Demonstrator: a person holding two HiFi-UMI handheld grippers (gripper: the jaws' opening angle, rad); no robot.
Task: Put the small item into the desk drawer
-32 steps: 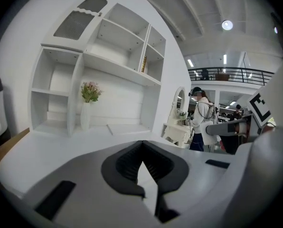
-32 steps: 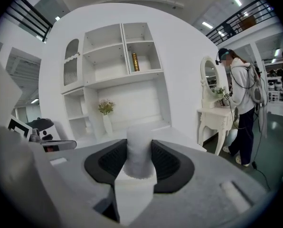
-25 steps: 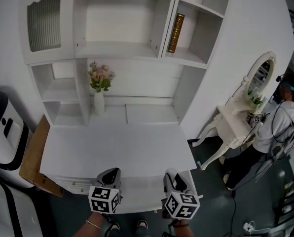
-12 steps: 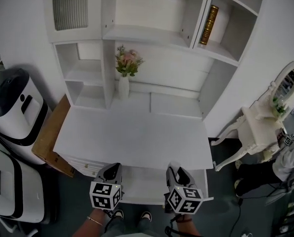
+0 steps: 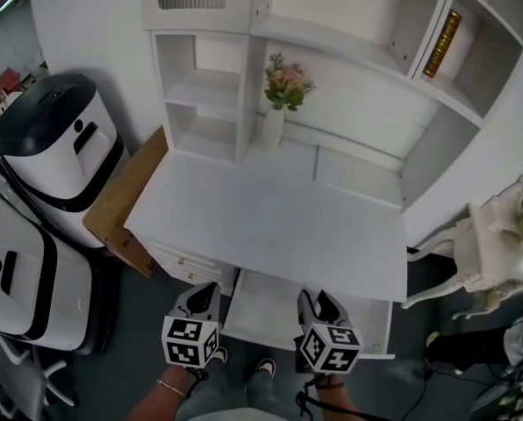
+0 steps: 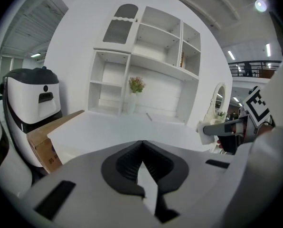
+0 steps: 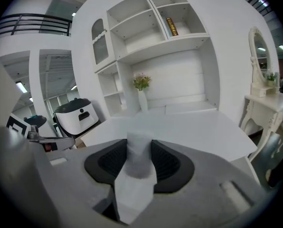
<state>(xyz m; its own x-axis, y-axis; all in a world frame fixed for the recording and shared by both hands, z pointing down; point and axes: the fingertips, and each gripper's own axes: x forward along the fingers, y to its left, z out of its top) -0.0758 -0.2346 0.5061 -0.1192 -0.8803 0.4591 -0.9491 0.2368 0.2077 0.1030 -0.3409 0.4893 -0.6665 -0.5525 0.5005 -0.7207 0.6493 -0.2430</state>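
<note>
Looked down on the white surface (image 5: 270, 226) from its front edge. Found the desk drawer (image 5: 266, 310) pulled out below that edge at 6 o'clock, its white floor open upward. Held the right hand-held gripper (image 5: 318, 301) over the drawer near its middle, jaws clamped on the small item (image 7: 139, 158), a white piece standing between the pads and poking above them. Held the left hand-held gripper (image 5: 200, 295) at 7 o'clock, just outside the drawer's left wall, jaws pressed together with nothing between. Showed bare drawer floor between the two hand-held grippers, and more of it out to the right wall. Saw a vase of flowers (image 5: 275, 121) at 12 o'clock, at the back of the surface against the shelf unit (image 5: 209, 86), well apart from both hand-held grippers across a broad white top. Noted a cardboard box (image 5: 121, 200) close against the surface's left edge at 9 o'clock, white machines (image 5: 55, 139) beyond it, and a white side table (image 5: 494, 253) off the right edge at 3 o'clock. Spotted a gold-spined book (image 5: 443, 32) upright on a high shelf at 1 o'clock.
</note>
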